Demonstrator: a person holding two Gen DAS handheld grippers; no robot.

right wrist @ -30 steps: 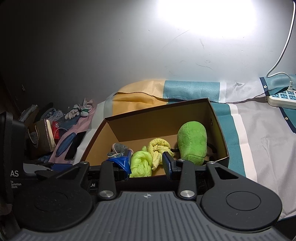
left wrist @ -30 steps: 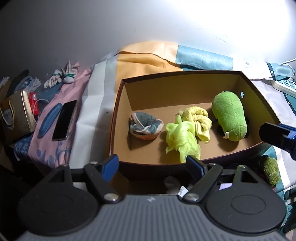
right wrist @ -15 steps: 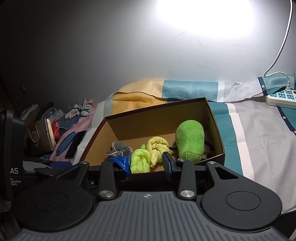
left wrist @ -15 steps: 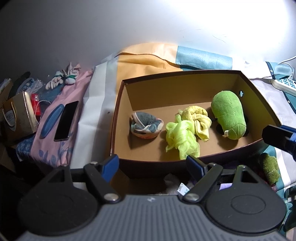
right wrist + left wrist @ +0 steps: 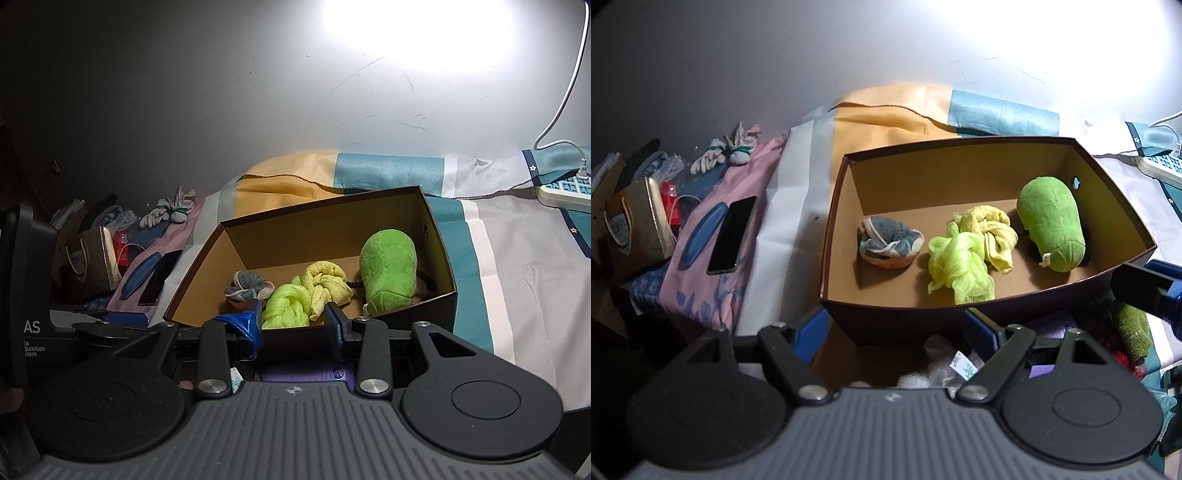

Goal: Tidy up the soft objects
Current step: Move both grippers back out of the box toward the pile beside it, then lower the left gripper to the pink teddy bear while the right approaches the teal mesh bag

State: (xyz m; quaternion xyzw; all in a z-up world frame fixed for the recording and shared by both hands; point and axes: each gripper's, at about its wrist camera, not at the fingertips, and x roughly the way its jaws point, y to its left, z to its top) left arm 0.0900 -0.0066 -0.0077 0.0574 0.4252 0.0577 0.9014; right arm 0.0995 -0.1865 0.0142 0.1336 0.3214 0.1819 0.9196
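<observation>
Four soft things sit in the open brown cardboard box (image 5: 1115, 206): a rolled grey-blue sock bundle (image 5: 888, 242) on the left, a neon green mesh pouf (image 5: 956, 267), a knotted yellow towel (image 5: 988, 230), and a green plush toy (image 5: 1051, 223) on the right. My left gripper (image 5: 894, 328) is wide open with nothing in it; the right gripper (image 5: 293, 321) is open and empty too, both at the near wall. I reckon I'm between picks, and next I need to reach down for the dark green fuzzy piece (image 5: 1132, 326) outside, near right.

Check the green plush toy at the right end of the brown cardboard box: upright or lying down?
Lying down. The green plush toy rests lengthwise on the floor of the brown cardboard box, its tag end toward the near wall.
</observation>
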